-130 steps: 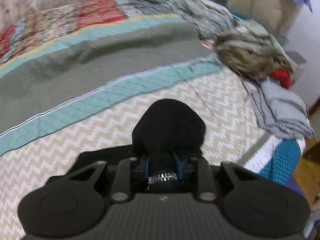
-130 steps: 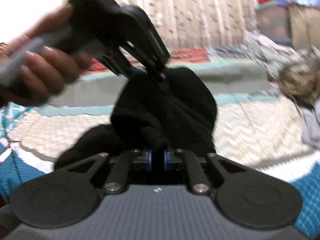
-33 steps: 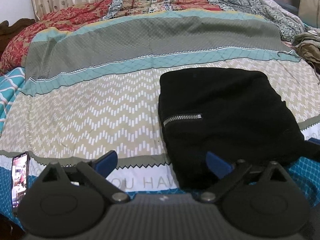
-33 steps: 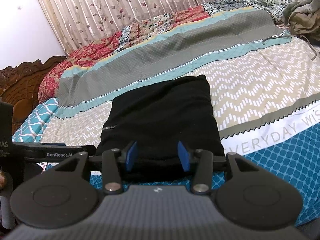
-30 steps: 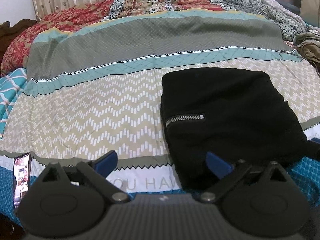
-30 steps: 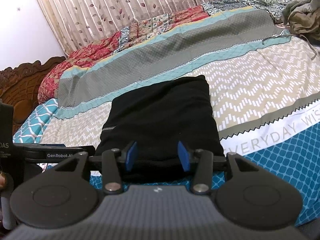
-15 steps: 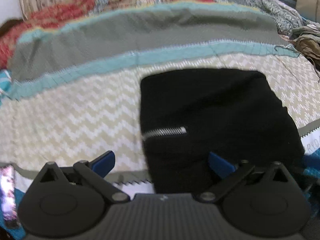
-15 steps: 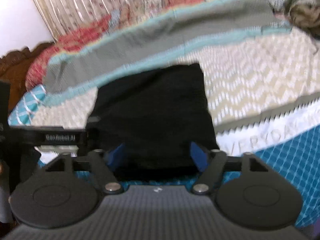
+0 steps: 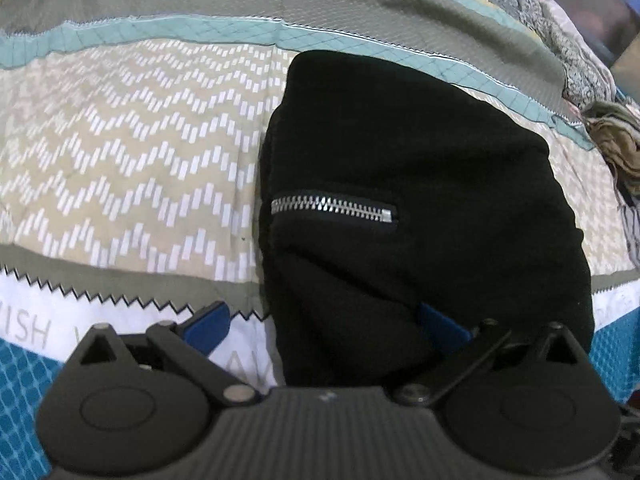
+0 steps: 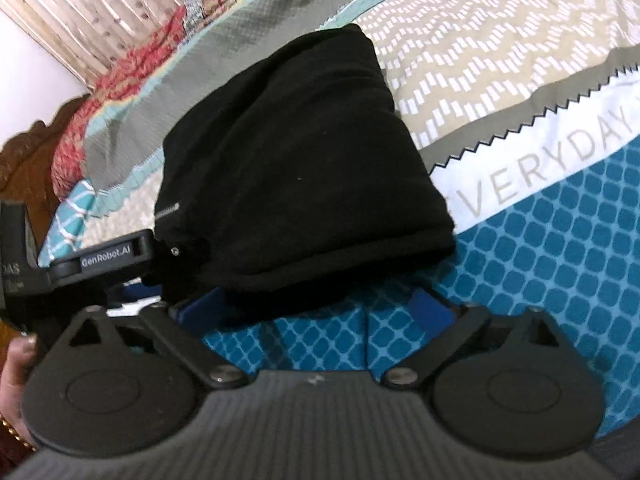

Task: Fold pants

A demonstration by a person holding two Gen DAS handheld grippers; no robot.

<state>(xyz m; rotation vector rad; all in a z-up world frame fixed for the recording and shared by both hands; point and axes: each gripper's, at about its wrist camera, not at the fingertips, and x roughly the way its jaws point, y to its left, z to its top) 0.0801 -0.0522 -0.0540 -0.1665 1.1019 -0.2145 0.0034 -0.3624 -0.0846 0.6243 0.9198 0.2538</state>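
Folded pants (image 9: 420, 184) lie at the bed (image 9: 132, 140) near edge. Both grippers' fingers (image 10: 434, 310) spread, holding nothing. Risk: a one-layer pinch drags the stack open.

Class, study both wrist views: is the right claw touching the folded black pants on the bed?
Cannot tell. In the right wrist view the right claw stands open, its jaws having just been opening, and the pants hem overlaps one finger, but neither contact nor gap shows plainly.
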